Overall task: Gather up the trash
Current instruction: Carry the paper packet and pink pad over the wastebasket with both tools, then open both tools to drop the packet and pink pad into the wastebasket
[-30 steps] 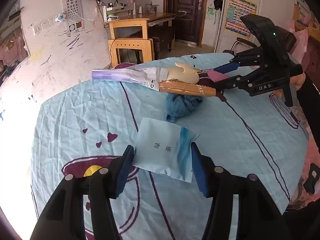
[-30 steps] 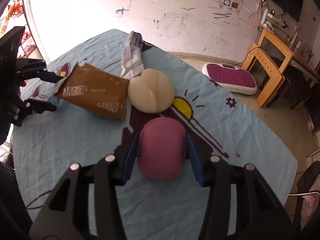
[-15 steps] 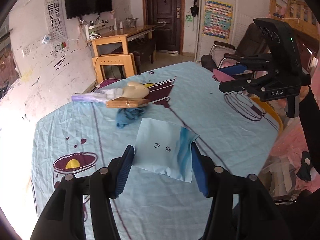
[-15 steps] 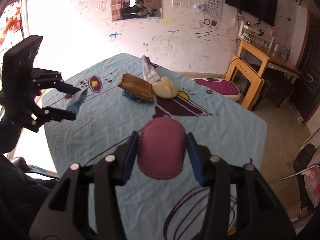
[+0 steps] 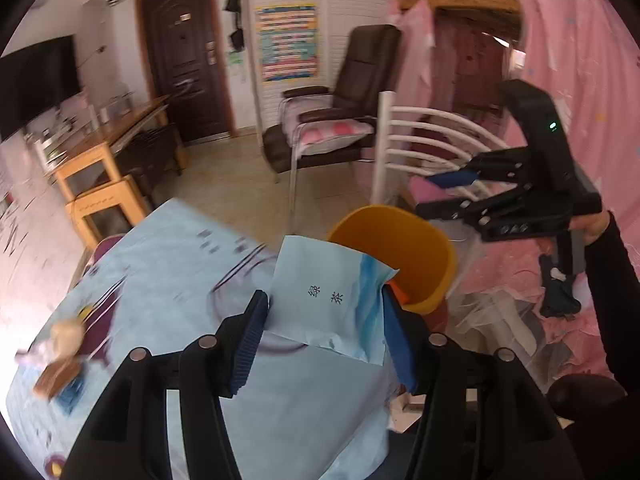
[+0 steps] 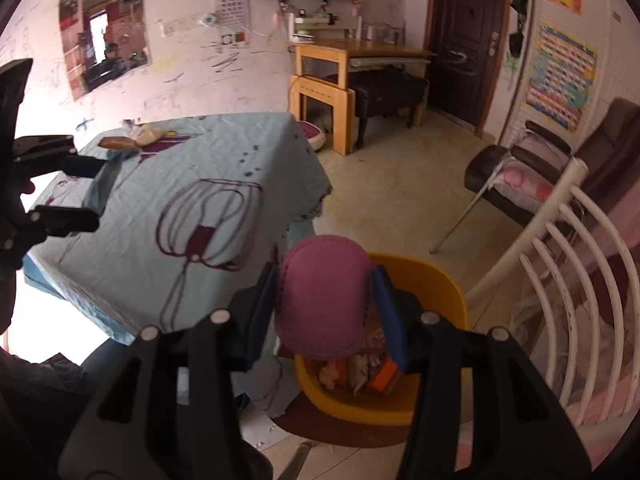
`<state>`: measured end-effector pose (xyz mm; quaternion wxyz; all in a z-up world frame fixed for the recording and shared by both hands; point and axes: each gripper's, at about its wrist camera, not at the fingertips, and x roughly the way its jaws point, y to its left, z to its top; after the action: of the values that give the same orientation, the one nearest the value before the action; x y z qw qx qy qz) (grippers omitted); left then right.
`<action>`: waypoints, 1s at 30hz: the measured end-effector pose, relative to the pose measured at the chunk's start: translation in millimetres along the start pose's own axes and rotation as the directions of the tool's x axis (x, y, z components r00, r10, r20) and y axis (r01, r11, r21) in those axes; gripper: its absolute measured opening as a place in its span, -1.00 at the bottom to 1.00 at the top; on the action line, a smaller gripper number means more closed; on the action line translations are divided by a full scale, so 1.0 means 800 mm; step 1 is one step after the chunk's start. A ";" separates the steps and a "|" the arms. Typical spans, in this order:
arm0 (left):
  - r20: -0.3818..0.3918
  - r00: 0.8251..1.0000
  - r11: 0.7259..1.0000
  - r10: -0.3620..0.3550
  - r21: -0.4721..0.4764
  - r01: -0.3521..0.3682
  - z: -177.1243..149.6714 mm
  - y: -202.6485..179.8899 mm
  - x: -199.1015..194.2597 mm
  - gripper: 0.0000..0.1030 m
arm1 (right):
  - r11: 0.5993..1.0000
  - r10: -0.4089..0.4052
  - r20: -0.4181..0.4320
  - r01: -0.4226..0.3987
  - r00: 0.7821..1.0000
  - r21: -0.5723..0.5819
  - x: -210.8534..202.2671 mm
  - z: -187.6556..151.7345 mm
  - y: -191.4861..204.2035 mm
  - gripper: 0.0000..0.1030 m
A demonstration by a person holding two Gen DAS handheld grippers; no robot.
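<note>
- We see the table under its pale blue cloth, left of the yellow bin on the floor.
- Our right gripper clamps the round pink pad over the bin, which already holds wrappers.
- Our left gripper pinches the pale blue packet at the table edge, near the bin's rim.

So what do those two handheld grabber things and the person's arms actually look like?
Both are black plastic. The left gripper and the right gripper each have two jointed fingers with silver rivets and ribbed dark blue pads. Seen from the left camera, the right gripper's upright black body carries a small green light and pale lettering on its side. The hand holding it wears a black sleeve.
</note>
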<state>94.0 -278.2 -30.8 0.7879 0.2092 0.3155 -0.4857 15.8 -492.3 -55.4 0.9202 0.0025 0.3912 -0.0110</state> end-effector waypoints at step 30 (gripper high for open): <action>-0.335 0.934 0.991 -0.124 -0.086 0.100 0.086 -0.078 0.311 0.11 | 0.954 -0.013 -0.221 0.078 0.975 0.289 0.151 -0.095 -0.119 0.15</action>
<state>139.8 -507.1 -157.0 0.6994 0.2447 0.4743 -0.4754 42.7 -588.9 -195.1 0.8608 0.1321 0.4831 -0.0902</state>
